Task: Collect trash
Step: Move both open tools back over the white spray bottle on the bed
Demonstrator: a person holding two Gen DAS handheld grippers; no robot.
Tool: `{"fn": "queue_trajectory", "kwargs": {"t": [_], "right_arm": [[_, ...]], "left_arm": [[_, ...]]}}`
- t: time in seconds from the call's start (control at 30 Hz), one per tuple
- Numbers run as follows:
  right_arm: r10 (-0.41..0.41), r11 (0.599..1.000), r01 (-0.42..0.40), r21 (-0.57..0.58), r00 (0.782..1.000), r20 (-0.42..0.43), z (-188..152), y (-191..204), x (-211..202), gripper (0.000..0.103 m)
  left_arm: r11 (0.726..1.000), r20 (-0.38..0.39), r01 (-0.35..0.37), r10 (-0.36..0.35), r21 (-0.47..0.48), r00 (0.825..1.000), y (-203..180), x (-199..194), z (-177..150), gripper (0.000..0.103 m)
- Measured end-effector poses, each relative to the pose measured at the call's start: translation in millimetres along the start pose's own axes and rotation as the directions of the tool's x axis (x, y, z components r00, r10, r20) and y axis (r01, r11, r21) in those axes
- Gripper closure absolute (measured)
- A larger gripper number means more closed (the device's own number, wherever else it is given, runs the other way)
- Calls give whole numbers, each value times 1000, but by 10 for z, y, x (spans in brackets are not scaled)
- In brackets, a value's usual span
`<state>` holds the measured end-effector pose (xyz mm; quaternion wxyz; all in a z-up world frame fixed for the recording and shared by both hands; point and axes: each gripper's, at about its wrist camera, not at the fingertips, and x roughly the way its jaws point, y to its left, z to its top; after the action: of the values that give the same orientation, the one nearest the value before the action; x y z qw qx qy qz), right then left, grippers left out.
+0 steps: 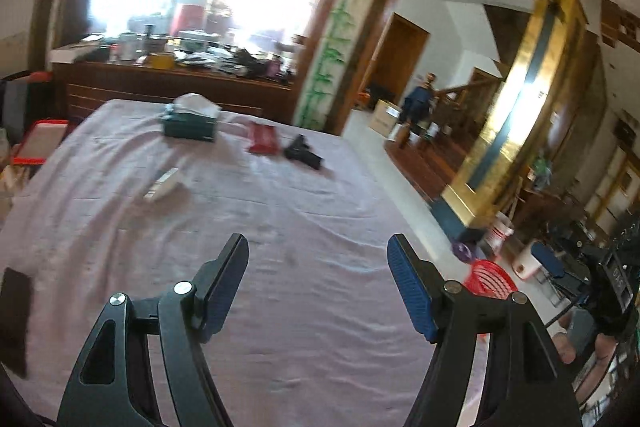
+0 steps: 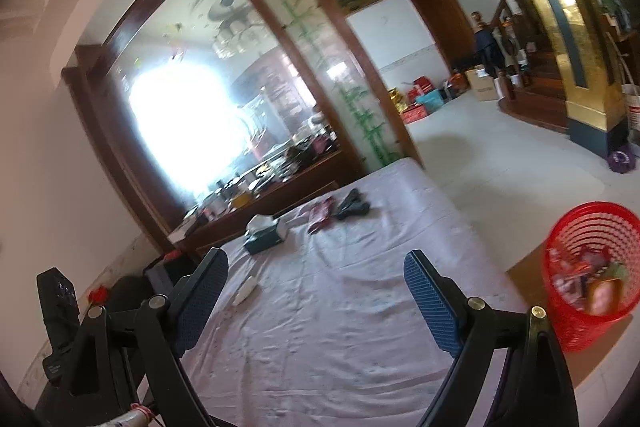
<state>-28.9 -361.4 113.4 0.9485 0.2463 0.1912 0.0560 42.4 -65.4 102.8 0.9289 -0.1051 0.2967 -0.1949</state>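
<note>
Both tools empty over the cloth-covered surface: left tool with jaws spread wide, nothing between them; right tool likewise released, pads apart and bare. Red mesh wastebasket stands on the floor just off the surface's right edge, already holding wrappers. Candidate trash still out: a red packet far side, beside a black pistol-shaped object, and a small white box nearer, tilted on the cloth. Dark green tissue box probably stays. Judgement: the packet looks thin, crinkly, very light and somewhat slick, so pinch across a short edge or lifted corner, since flat film tends to slide under pads and drag the loose cloth. The white box looks like light card, stiff but crushable; grip across its narrow sides, gently.
</note>
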Motion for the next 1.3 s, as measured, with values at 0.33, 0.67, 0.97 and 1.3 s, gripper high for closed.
{"fn": "queue_trajectory", "kwargs": {"t": [0.33,0.67,0.97,1.3], "right_arm": [[32,999,-34,-41,998,-54,-76,364,456,11],[52,995,-59,-78,994,-95,-119,579,787,11],[64,995,-74,-69,989,-132,-203,605,1020,11],[59,996,-69,-60,987,-148,-241,502,1164,11]], "left_arm": [[994,36,-80,83,-71,996,653,-92,137,32],[989,33,-127,130,-74,991,963,33,251,32],[985,-22,-162,161,-55,987,1148,343,291,32],[984,-84,-173,169,-41,982,1325,784,321,33]]}}
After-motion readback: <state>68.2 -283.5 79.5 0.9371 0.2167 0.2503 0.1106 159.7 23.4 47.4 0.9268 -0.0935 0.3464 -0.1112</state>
